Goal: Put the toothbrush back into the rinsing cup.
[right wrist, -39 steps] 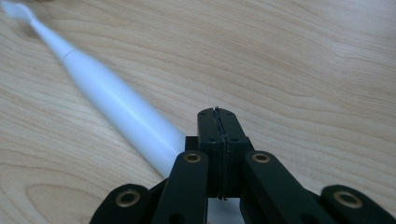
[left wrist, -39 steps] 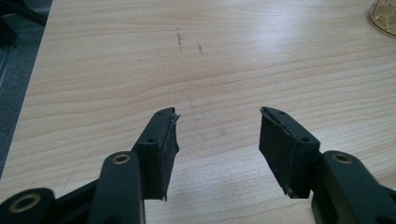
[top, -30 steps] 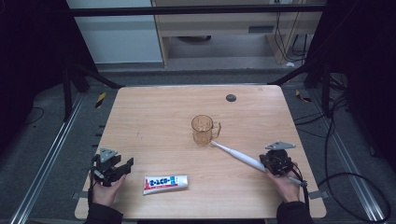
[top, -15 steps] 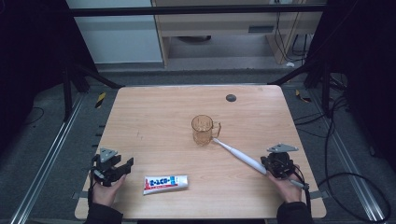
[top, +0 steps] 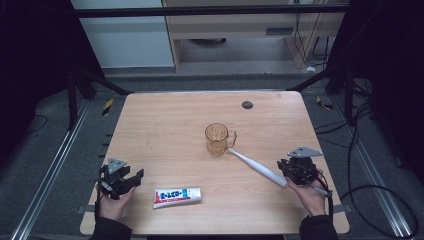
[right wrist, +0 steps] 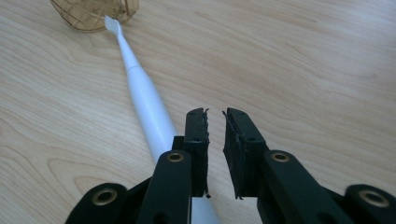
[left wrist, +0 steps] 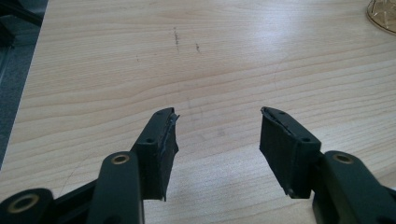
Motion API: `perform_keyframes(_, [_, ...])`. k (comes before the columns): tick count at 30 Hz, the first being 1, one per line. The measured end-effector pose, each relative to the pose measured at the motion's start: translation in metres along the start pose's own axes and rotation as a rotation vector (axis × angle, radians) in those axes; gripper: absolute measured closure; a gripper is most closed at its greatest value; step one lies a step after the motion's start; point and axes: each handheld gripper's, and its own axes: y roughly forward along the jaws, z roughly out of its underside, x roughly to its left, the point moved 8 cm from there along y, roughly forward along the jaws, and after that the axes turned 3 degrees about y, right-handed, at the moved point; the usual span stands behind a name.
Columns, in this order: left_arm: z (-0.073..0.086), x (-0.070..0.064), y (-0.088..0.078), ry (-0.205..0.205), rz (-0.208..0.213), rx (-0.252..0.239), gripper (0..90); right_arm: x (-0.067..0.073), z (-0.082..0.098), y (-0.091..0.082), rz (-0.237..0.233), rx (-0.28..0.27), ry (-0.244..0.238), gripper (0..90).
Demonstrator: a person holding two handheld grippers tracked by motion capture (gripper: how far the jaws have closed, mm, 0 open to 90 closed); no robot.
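Beside the right tongs (right wrist: 215,114) lies the toothbrush (right wrist: 144,100).

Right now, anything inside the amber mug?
The amber mug looks empty through its clear wall in the high view; the toothbrush head lies outside, by its base. The mug's floor isn't clearly visible.

You face light wood table (top: 165,125) with metal rails on grey floor (top: 45,150). Beyond it, pale cabinet (top: 125,40), wooden shelving (top: 235,22). Cables (top: 370,150) at your right. Dark surroundings.
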Motion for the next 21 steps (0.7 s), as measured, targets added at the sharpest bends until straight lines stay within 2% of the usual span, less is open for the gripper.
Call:
perform_keyframes(11, [0.002,-0.002,0.003,0.015,0.009,0.018,43.4,0.013,-0.027,0.0,-0.039,-0.009,-0.062,68.2])
perform_keyframes(16, [0.001,-0.002,0.003,0.011,0.009,0.015,43.3,0.024,-0.042,0.005,-0.05,0.028,-0.117,65.7])
perform_keyframes(21, [0.002,-0.003,0.004,0.015,0.014,0.021,43.2,0.031,-0.051,0.01,-0.07,0.053,-0.131,64.9])
